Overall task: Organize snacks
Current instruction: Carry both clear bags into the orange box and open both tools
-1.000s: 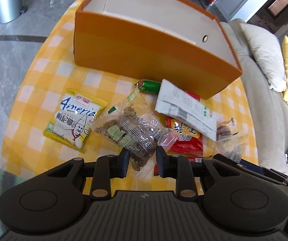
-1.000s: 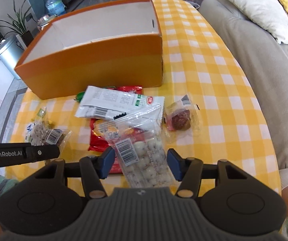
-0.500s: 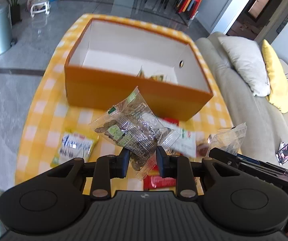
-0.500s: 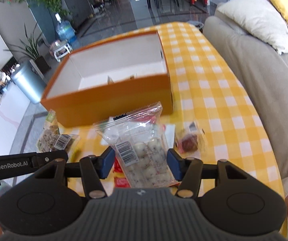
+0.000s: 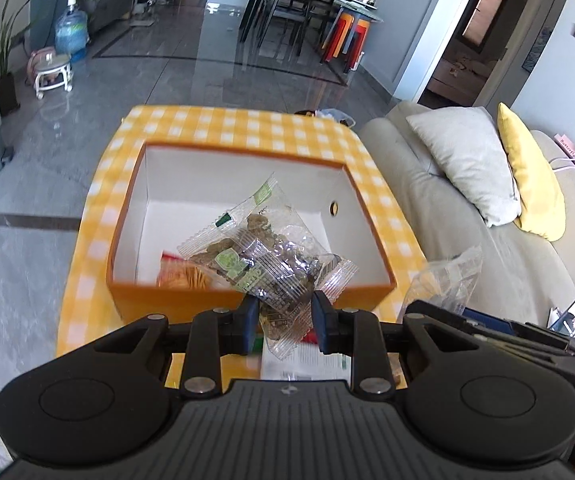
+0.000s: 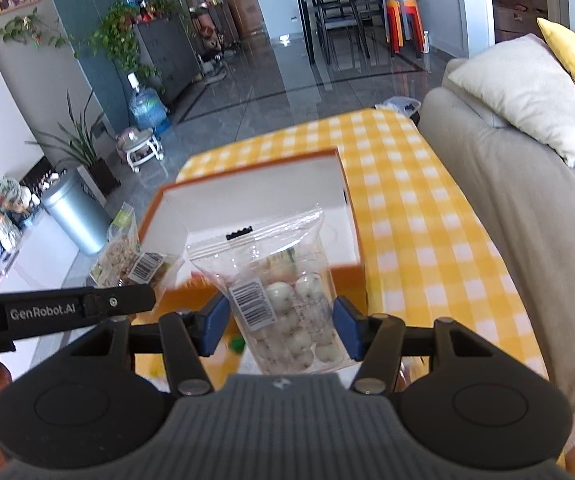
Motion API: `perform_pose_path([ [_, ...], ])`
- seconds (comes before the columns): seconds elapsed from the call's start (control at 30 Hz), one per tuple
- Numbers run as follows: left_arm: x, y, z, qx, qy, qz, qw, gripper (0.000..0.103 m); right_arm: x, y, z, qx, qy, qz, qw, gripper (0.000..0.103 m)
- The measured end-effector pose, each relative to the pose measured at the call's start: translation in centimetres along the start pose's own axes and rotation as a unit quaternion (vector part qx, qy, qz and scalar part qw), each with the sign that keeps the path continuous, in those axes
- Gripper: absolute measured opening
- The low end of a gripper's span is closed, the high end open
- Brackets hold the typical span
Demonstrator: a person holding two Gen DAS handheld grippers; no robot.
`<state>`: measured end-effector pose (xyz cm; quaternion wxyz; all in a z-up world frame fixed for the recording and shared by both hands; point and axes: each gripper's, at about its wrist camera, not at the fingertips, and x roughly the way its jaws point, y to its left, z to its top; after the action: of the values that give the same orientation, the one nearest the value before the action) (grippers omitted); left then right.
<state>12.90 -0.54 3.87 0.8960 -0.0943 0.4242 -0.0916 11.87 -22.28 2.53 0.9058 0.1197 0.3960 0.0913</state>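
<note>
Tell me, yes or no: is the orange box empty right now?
No: in the left wrist view a red and orange snack packet already lies on the white floor of the orange box, near its front wall.

My right gripper has blue pads on black fingers with silver screws; my left gripper reads "GenRobot.AI".
</note>
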Motion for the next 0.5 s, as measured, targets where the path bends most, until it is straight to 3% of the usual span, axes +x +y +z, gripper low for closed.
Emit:
perform_pose_path([
  [0.27,1.7,0.6,3.9,0.014,-0.001,0.003,0.9999,0.031,2.3,1.4,4.5,-0.011,-0.02,0.019,1.0,0.055],
  [0.5,5.4,2.2,5.9,0.014,0.03,0.006,0.9994,0.031,6.7,0.8,7.8,0.003,0.0,0.037,0.999,0.055],
])
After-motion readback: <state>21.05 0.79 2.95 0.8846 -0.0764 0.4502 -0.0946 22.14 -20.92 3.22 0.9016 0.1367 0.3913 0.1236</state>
